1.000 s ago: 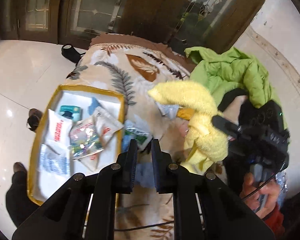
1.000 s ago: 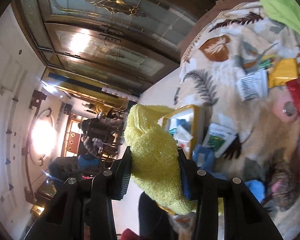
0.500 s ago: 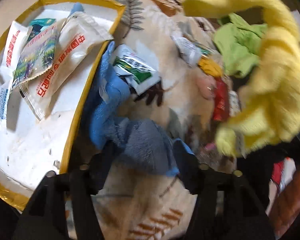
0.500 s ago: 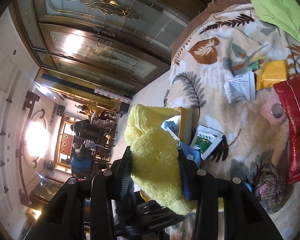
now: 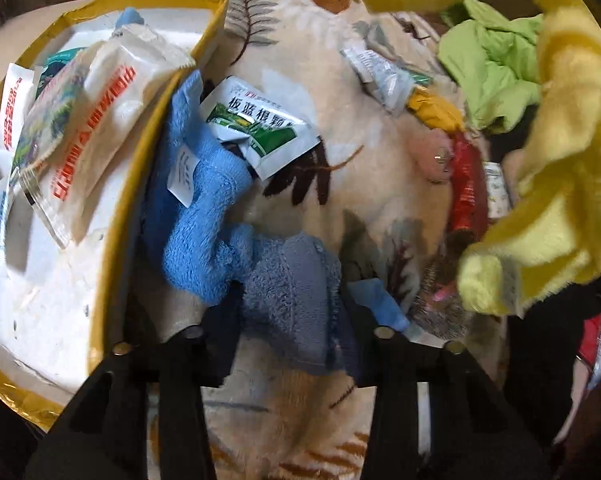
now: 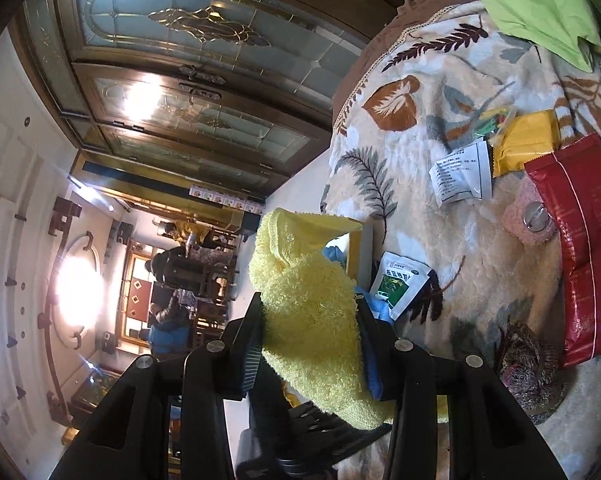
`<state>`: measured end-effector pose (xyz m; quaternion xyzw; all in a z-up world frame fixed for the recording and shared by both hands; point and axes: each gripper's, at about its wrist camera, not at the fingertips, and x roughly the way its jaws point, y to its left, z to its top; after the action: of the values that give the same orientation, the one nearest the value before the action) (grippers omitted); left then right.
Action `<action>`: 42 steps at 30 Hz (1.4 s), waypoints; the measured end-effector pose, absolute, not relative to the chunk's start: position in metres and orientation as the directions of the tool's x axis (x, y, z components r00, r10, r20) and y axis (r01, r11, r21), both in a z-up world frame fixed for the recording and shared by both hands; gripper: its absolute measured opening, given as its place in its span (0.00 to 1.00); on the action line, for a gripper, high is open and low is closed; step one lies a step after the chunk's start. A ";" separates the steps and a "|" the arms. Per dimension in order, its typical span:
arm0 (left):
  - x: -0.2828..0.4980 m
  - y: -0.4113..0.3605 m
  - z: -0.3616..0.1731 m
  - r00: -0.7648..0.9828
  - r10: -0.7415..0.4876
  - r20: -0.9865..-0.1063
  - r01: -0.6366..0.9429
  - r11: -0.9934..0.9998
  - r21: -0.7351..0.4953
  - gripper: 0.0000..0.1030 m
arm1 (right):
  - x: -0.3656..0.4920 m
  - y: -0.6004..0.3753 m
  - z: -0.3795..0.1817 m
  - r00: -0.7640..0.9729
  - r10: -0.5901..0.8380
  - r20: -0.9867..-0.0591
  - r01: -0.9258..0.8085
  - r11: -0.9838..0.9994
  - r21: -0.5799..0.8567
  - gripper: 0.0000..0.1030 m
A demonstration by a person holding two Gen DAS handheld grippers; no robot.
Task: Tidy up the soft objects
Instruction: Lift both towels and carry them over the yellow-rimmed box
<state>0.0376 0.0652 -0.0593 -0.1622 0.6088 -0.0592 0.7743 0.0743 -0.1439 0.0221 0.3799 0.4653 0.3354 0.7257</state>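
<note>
Leaf-patterned fleece blanket (image 5: 380, 200) covers the surface, strewn with sachets beside a gold-rimmed white tray (image 5: 140, 168). Left gripper (image 5: 290, 304) straddles the fluffy blue towel (image 5: 204, 216) lying against the tray's edge, fingers spread around it but not visibly clamped, probably lining up a pinch. Right gripper (image 6: 310, 320) clenches the fuzzy yellow towel (image 6: 312, 312), holding it aloft, clear of the clutter.

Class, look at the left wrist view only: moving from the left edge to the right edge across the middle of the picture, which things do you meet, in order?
Gold-edged tray → blue towel → green-and-white sachet → pink round item → red packet → yellow towel.
</note>
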 end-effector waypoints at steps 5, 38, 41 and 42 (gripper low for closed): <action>0.025 0.077 -0.022 0.279 -0.343 -0.897 -0.014 0.933 -0.360 0.34 | 0.073 -0.140 0.031 0.342 0.847 -0.408 -0.150 0.478 0.866 0.41; 0.090 0.229 -0.031 0.358 0.062 -0.932 0.017 0.997 0.072 0.48 | 0.109 0.062 -0.075 0.259 0.840 -0.477 0.039 0.484 0.874 0.48; 0.090 0.228 -0.034 0.364 0.077 -0.928 -0.019 0.997 0.075 0.68 | 0.106 0.065 -0.051 0.305 0.773 -0.556 -0.091 0.605 0.791 0.60; 0.090 0.231 -0.035 0.365 0.076 -0.928 -0.035 0.997 0.068 0.69 | 0.105 0.063 -0.046 0.317 0.761 -0.566 -0.111 0.622 0.775 0.60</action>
<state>0.0905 0.2315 -0.0345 0.0182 0.5626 0.0336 0.8258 0.1049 0.0634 -0.0465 0.3216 0.5057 0.2925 0.7451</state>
